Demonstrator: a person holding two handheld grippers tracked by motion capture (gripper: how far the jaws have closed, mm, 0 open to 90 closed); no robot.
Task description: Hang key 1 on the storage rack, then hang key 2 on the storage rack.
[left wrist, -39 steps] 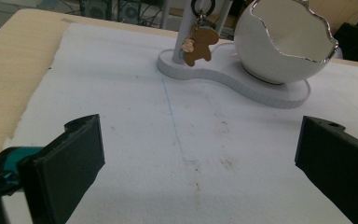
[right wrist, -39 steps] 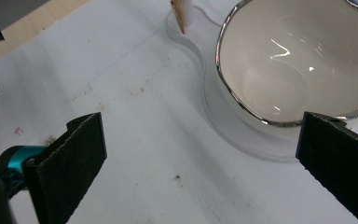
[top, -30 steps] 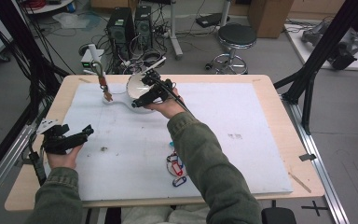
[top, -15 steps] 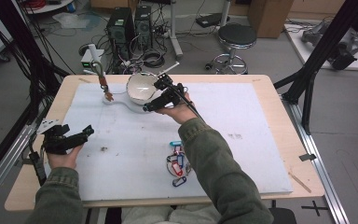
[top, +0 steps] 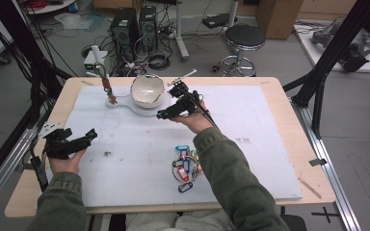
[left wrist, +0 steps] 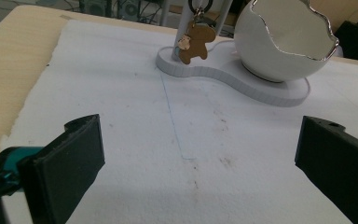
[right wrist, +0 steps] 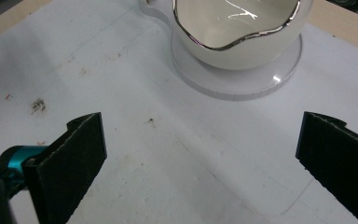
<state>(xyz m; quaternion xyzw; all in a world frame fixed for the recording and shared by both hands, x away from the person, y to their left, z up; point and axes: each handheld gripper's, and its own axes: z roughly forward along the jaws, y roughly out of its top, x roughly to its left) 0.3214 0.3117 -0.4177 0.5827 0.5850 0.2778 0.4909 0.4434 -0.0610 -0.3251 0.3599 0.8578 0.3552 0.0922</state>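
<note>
A white foam mat [top: 125,159] covers the wooden table [top: 289,144], with computer towers and a stool on the floor beyond it. At the mat's far edge sits a white bowl [top: 147,90] with a wavy silver rim, on a flat white stand [top: 125,103] whose post carries a brown bear keychain [top: 108,91]. The right gripper [top: 166,114] hangs just beside the bowl, on its near right, jaws spread wide and empty; half a second ago it was against the bowl's rim, so it has drawn back toward the person. The left gripper [top: 89,136], well away from the bowl at the mat's near left, has not shifted, jaws likewise parted. A heap of coloured key tags [top: 185,166] lies well nearer than the bowl, beside the right sleeve.
</note>
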